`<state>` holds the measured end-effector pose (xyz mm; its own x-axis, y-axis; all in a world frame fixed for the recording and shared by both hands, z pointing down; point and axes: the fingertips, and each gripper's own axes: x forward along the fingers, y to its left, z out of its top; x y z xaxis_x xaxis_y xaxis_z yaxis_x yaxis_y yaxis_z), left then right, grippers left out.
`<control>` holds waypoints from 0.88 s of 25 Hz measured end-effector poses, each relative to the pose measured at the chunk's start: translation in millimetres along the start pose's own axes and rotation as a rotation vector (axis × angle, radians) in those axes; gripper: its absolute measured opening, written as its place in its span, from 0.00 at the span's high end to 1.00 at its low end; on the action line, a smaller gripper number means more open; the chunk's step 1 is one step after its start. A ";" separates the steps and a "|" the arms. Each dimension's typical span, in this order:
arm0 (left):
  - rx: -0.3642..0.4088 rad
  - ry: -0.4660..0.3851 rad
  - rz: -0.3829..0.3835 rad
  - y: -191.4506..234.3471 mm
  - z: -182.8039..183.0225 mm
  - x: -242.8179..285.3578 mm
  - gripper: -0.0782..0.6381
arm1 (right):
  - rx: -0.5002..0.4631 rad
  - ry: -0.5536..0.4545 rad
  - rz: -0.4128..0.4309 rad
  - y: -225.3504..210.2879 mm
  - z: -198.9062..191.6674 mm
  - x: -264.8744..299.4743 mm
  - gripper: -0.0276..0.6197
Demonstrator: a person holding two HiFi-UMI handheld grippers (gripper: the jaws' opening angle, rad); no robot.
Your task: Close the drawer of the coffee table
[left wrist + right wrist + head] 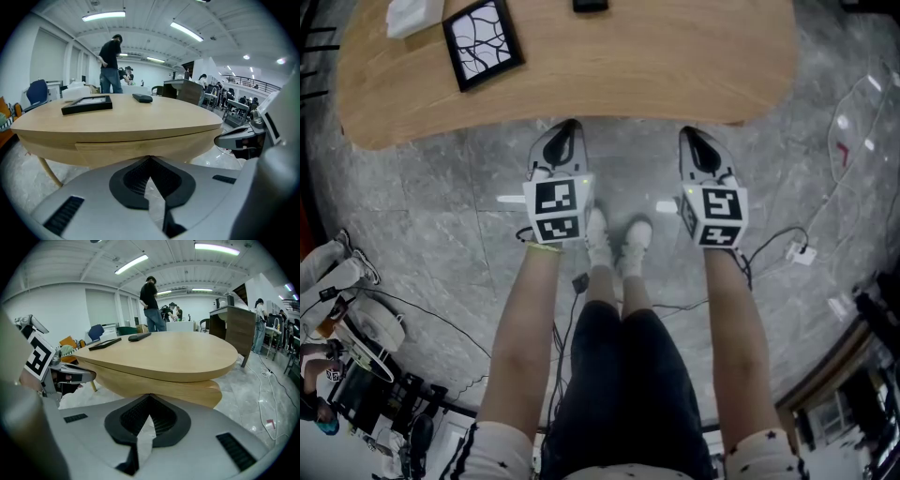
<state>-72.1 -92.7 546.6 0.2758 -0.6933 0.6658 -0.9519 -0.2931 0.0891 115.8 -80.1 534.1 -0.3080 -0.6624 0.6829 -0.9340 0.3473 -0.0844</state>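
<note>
facing the coffee table [609, 66], left tongs [571, 125] and right tongs [688, 134] are closed on nothing.

A frame [483, 42] lies leftward on the coffee table [675, 66].

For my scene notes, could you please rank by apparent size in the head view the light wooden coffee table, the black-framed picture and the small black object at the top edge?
1. light wooden coffee table
2. black-framed picture
3. small black object, cropped by the frame edge; full size unsure.
</note>
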 end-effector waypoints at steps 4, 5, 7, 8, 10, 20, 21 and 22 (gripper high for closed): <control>-0.003 0.002 0.000 1.6 2.0 5.0 0.88 | 0.002 -0.002 -0.005 -2.9 3.9 5.5 0.95; -0.004 0.001 0.000 1.7 2.8 5.9 0.88 | 0.003 -0.002 -0.005 -3.6 4.5 6.4 0.95; -0.002 -0.001 -0.003 1.7 3.3 6.8 0.88 | 0.004 -0.002 -0.007 -5.1 5.1 8.0 0.95; 0.000 -0.002 -0.004 1.8 2.9 7.1 0.88 | 0.004 -0.002 -0.008 -5.9 5.4 8.8 0.95; 0.004 -0.002 -0.006 2.2 2.5 7.5 0.88 | 0.002 -0.002 -0.011 -7.3 6.0 9.9 0.95; 0.012 -0.011 -0.013 2.2 2.6 7.8 0.88 | -0.007 0.001 -0.023 -7.8 4.5 11.6 0.95; 0.011 -0.012 -0.014 2.4 2.6 8.0 0.88 | -0.008 0.002 -0.023 -7.7 4.2 12.1 0.95; 0.008 -0.013 -0.015 2.5 2.7 8.1 0.88 | -0.008 0.003 -0.023 -7.5 4.1 12.4 0.95</control>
<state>-71.8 -100.8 550.2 0.2921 -0.6975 0.6544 -0.9465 -0.3089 0.0932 118.3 -93.7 540.2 -0.2860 -0.6684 0.6866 -0.9392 0.3376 -0.0626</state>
